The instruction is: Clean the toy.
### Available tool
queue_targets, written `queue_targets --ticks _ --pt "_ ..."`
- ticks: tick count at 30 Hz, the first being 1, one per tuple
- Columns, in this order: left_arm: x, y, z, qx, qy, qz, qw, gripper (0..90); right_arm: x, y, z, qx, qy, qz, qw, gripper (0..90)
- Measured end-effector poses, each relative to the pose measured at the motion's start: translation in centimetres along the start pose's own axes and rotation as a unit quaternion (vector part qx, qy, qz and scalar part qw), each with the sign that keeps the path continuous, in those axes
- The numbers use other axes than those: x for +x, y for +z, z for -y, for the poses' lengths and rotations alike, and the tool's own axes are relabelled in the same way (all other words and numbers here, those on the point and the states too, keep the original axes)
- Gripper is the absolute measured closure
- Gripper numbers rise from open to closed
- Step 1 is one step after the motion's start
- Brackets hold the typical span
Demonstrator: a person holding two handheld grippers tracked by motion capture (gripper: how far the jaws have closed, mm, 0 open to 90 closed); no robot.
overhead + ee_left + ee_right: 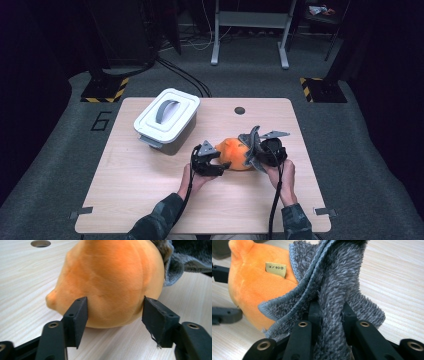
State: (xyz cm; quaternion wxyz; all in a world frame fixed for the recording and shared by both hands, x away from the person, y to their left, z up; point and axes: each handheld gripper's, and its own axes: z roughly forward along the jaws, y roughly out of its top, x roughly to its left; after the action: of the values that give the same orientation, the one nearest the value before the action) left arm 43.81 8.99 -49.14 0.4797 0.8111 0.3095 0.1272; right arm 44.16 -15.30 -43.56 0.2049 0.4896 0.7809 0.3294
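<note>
Pale wood-grain table (pixel 150 200) fills the middle of the high view, standing on grey carpet in a dark room, with a metal frame at the top of the frame. On the table's upper left sits a white lidded box (pixel 166 120) with a grey handle on its lid.

Just right of centre in the high view lies an orange plush toy (pixel 234 153), rounded like a pumpkin, resting on the wood between my two tools. Its long axis runs roughly left to right across the picture. In my left gripper view a small nub on the toy (pixel 51 300) points toward the left edge of the frame, and seams run over its bulging side.

My left gripper (pixel 211 161) sits at the toy's left side. In its own view the two black jaws stand spread, one on each side of the toy's lower bulge, close against it; I cannot tell whether the pads press in.

My right gripper (pixel 257 150) is at the toy's right side. In its own view the jaws are pressed together, pinching a fold of grey fluffy cloth (pixel 332 290) that rises upward and lies against the toy, beside a small tan label (pixel 276 268).
</note>
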Motion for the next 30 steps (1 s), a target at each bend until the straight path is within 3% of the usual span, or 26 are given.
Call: queue_targets --ticks 2,6,8,10,14,16,19,21,22,25,27,30 --pt "-0.3 0.3 -0.1 0.003 0.008 -0.015 0.9998 40.1 0.0 0.1 0.0 -0.002 -0.003 0.000 1.0000 75.8" --pt "-0.4 0.6 -0.3 0.010 0.020 -0.028 0.9994 61.3 0.1 0.2 0.0 -0.003 0.003 0.000 1.0000 75.8" --pt "-0.4 0.7 -0.4 0.011 0.012 -0.024 0.9996 71.6 0.0 0.1 0.0 -0.007 0.003 -0.002 1.0000 76.0" --pt "-0.3 0.6 -0.6 0.007 0.003 -0.016 0.9998 75.7 -0.2 -0.1 0.0 -0.011 0.001 -0.002 0.9999 76.1" --pt "0.2 0.0 -0.9 -0.007 -0.027 0.013 0.9995 78.2 -0.4 -1.5 -0.3 -0.026 0.006 -0.005 0.9996 76.2" --pt "0.4 -0.2 -1.0 -0.009 -0.045 0.030 0.9985 78.4 -0.2 -2.6 -0.8 -0.041 -0.003 -0.008 0.9991 76.2" --pt "0.4 -0.4 -1.2 -0.012 -0.076 0.052 0.9957 78.2 0.8 -4.3 -1.8 -0.060 -0.013 -0.023 0.9979 76.2" --pt "0.4 -0.4 -1.2 -0.011 -0.083 0.061 0.9946 78.2 2.0 -4.6 -2.3 -0.062 -0.031 -0.036 0.9969 76.1" --pt "0.3 -0.3 -1.1 -0.009 -0.086 0.068 0.9939 78.2 2.8 -4.3 -2.6 -0.054 -0.044 -0.042 0.9967 76.1" --pt "0.5 -0.1 -1.0 0.000 -0.089 0.057 0.9944 78.0 4.2 -2.4 -2.9 -0.029 -0.062 -0.034 0.9971 76.1" --pt "0.9 0.0 -0.7 0.005 -0.105 0.056 0.9929 77.5 4.4 -1.2 -2.9 -0.023 -0.067 -0.027 0.9971 76.2" --pt "1.1 0.1 -0.5 0.003 -0.114 0.055 0.9920 77.0 4.7 -0.5 -3.0 -0.020 -0.066 -0.022 0.9974 76.4"
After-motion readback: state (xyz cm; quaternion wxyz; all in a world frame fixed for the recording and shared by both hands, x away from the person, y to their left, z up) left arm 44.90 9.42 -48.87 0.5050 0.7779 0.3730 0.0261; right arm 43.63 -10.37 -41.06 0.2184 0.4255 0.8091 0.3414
